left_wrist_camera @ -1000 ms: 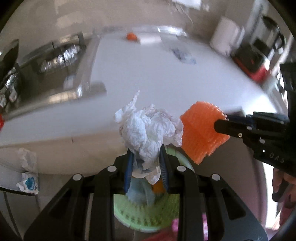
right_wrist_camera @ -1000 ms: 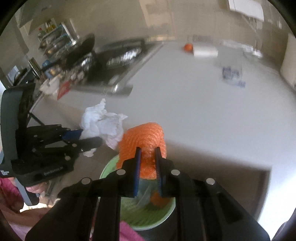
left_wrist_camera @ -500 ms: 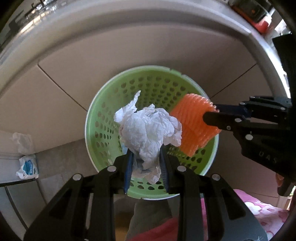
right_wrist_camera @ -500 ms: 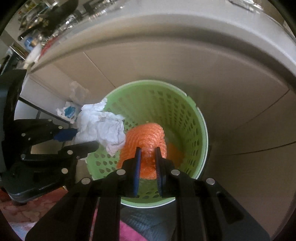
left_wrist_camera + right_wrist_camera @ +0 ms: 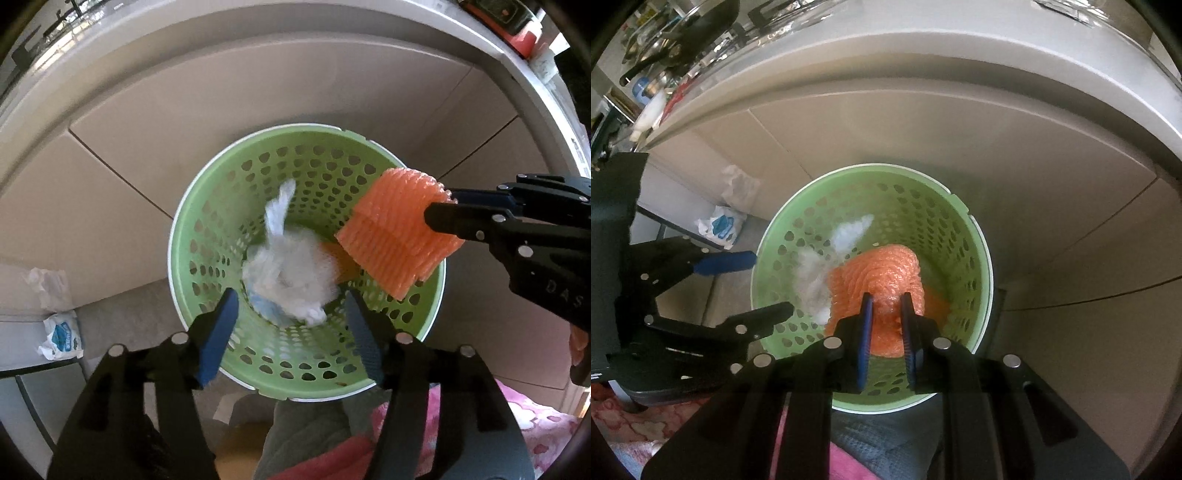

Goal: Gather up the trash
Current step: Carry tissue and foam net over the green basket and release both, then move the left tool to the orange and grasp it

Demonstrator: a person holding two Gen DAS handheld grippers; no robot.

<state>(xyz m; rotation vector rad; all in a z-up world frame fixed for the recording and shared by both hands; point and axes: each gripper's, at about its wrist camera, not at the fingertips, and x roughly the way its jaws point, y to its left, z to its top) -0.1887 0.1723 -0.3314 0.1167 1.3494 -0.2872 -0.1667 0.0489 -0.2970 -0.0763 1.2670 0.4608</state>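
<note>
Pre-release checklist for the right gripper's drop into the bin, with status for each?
1. Left gripper open, nothing held: ok.
2. White tissue inside green basket: ok; it is blurred, so whether it has settled I cannot tell.
3. Right gripper shut on orange foam net: ok.
4. Foam net over the basket opening: ok in the right wrist view; in the left wrist view it sits over the rim's right side, so some of it may overhang.
5. Left gripper clear of the drop path: ok; it sits at the basket's left edge.
6. Room in basket: ok, side walls mostly bare.
</note>
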